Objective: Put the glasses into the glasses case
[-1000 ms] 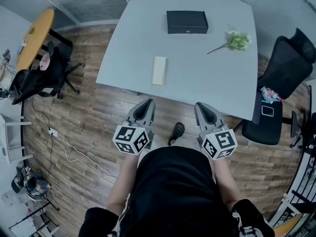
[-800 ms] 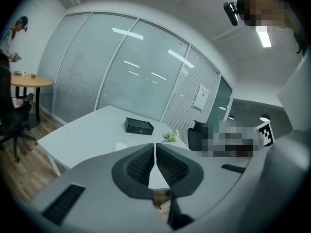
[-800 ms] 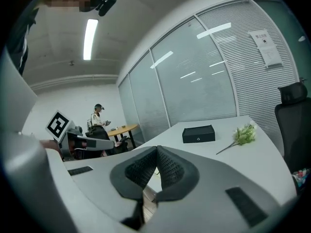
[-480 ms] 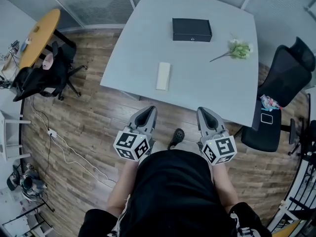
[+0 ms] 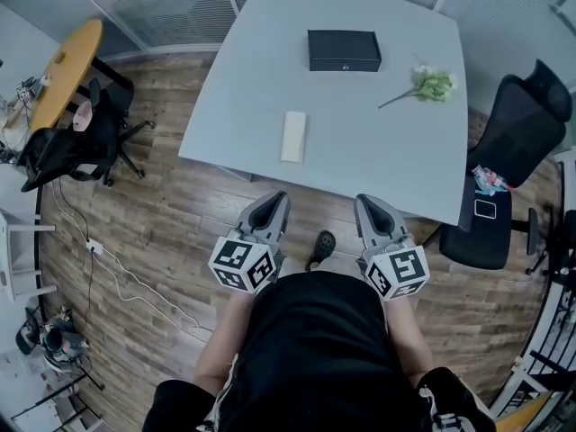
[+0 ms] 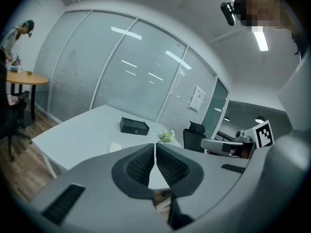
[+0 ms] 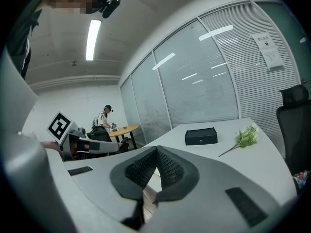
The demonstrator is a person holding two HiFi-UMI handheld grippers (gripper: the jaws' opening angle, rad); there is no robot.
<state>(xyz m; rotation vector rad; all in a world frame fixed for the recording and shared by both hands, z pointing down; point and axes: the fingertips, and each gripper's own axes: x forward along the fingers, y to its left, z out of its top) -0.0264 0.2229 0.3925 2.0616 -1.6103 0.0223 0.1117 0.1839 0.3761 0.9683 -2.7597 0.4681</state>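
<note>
**Short of the desk: both grippers empty**

Over the wood-plank floor, the left hand-held gripper (image 5: 273, 200) and right hand-held gripper (image 5: 365, 200) point side by side toward the desk (image 5: 252, 79), ribbed pads pressed together on nothing. On its smooth pale top lie a white oblong item (image 5: 293, 137), then farther off the boxy black glasses case (image 5: 344, 49), lid down.

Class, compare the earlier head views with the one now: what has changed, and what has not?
Nothing visibly moved, and nothing was taken hold of or let go. The left gripper and right gripper stay shut and empty short of the table; the black box, white oblong and flowers lie as before.
</note>
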